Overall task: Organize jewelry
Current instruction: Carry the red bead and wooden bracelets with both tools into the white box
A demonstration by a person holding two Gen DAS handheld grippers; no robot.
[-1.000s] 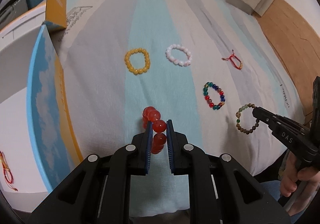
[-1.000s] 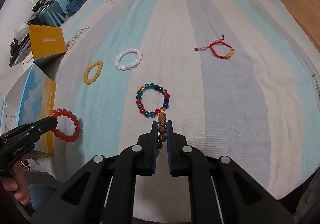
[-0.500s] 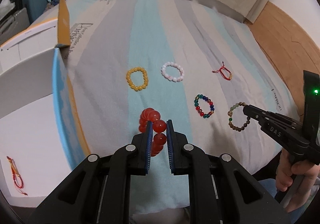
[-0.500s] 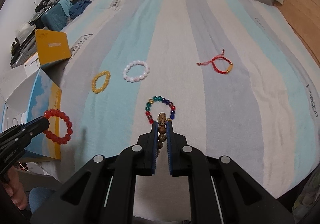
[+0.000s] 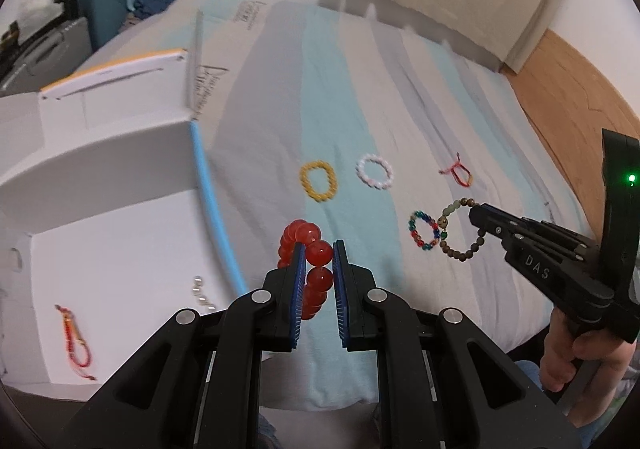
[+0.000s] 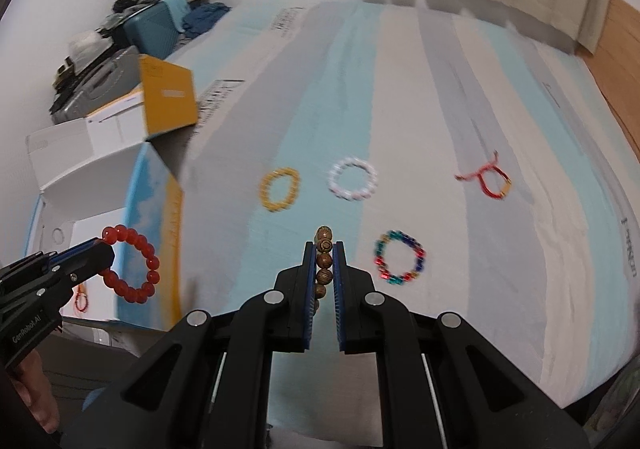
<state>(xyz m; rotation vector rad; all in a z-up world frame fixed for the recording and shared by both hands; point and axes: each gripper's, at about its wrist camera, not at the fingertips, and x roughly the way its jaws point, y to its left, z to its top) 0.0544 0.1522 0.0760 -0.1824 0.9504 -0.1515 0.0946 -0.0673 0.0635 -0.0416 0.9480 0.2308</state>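
Note:
My left gripper (image 5: 316, 249) is shut on a red bead bracelet (image 5: 307, 245), which hangs in the air just right of an open white box (image 5: 120, 233). In the right wrist view the same red bead bracelet (image 6: 134, 269) dangles from the left gripper (image 6: 102, 251) beside the box's blue and yellow wall (image 6: 154, 233). My right gripper (image 6: 323, 247) is shut on a brown wooden bead bracelet (image 6: 323, 257), lifted off the striped bed cover (image 6: 400, 109). The left wrist view shows that brown bracelet (image 5: 460, 229) hanging from the right gripper (image 5: 476, 215).
On the cover lie a yellow bracelet (image 6: 280, 189), a white bracelet (image 6: 353, 177), a red cord bracelet (image 6: 486, 181) and a multicoloured bead bracelet (image 6: 400, 259). Inside the box lie a red cord bracelet (image 5: 76, 341) and a small silver chain (image 5: 202, 293). A teal suitcase (image 6: 154, 29) stands far left.
Both grippers have risen with their bracelets and drifted left toward the box. The brown bracelet now hangs clear of the cover, and more of the box's inside shows.

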